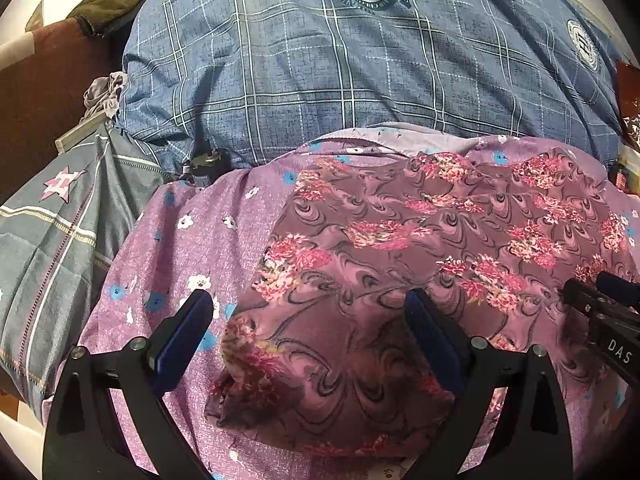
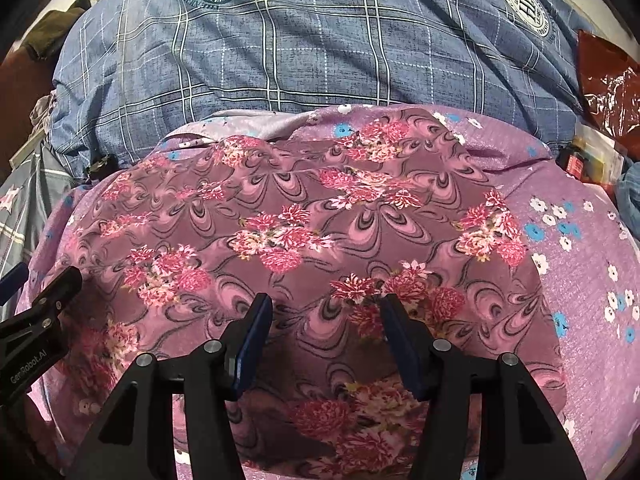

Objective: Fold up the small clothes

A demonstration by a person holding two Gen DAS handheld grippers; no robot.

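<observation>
I have the floral garment lying spread on the lilac flowered sheet that covers the bed, toward the near edge, with its left border bunched and slightly lifted in front of my left gripper. That gripper's jaws stand wide apart, straddling the bunched border without closing on it; my right gripper also stands apart, more narrowly, poised over the middle of the cloth near its near edge, and holds nothing. The fabric looks thin, light and limp (it drapes into soft wrinkles and will sag the moment I lift it), so I judge it will slip and stretch rather than hold a crease; I would pinch it at the near corners or along a hem, taking only the top layer so the sheet beneath does not come up with it. Beyond the garment, along the far edge of the sheet, lies a bulky blue checked quilt, close enough to limit how far a fold can be thrown away from me. A grey checked pillow sits off the left edge, and red plastic packaging with small bottles lies off the right corner, well apart from the cloth.
</observation>
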